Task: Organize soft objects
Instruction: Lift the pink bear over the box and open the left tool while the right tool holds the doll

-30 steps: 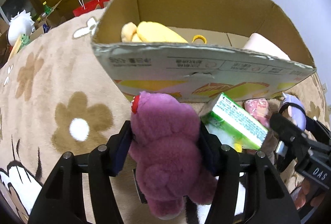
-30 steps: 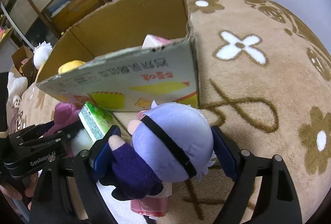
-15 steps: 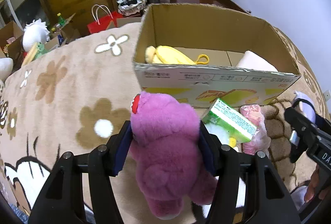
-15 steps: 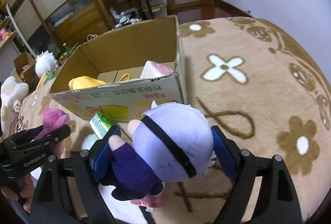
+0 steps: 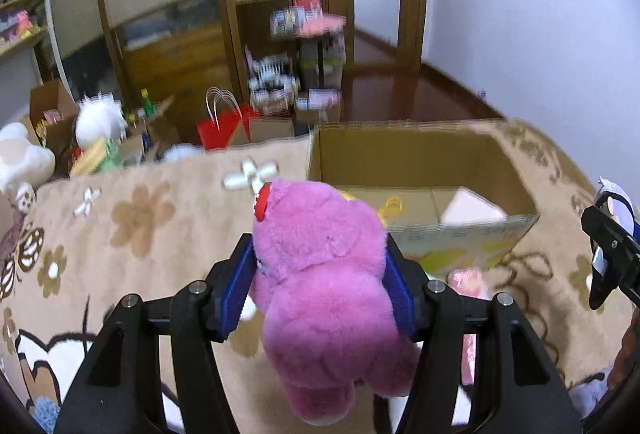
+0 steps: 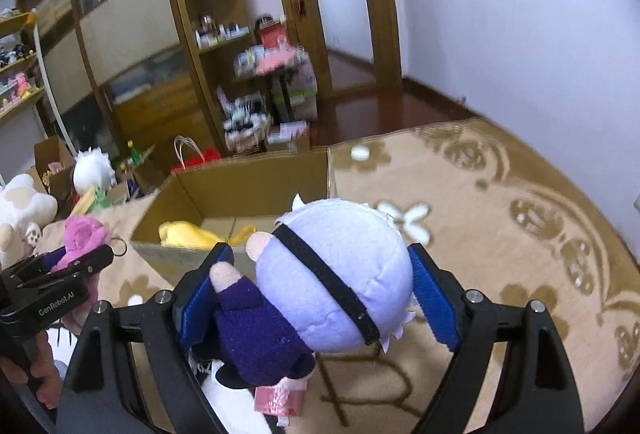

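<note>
Ahead, a cardboard box (image 5: 424, 157) holds a yellow plush (image 6: 188, 234).

Two tongs (image 5: 320, 286) (image 6: 316, 298); one cardboard box (image 5: 424, 153); one pink plush bear (image 5: 328, 294); one lavender-headed doll (image 6: 332, 274); one red bag (image 5: 220, 129)

Your left gripper (image 5: 320, 286) clamps the pink plush bear (image 5: 326, 290) above the carpet (image 5: 132, 234); the open cardboard box (image 5: 420, 157) sits beyond, slightly right.
</note>
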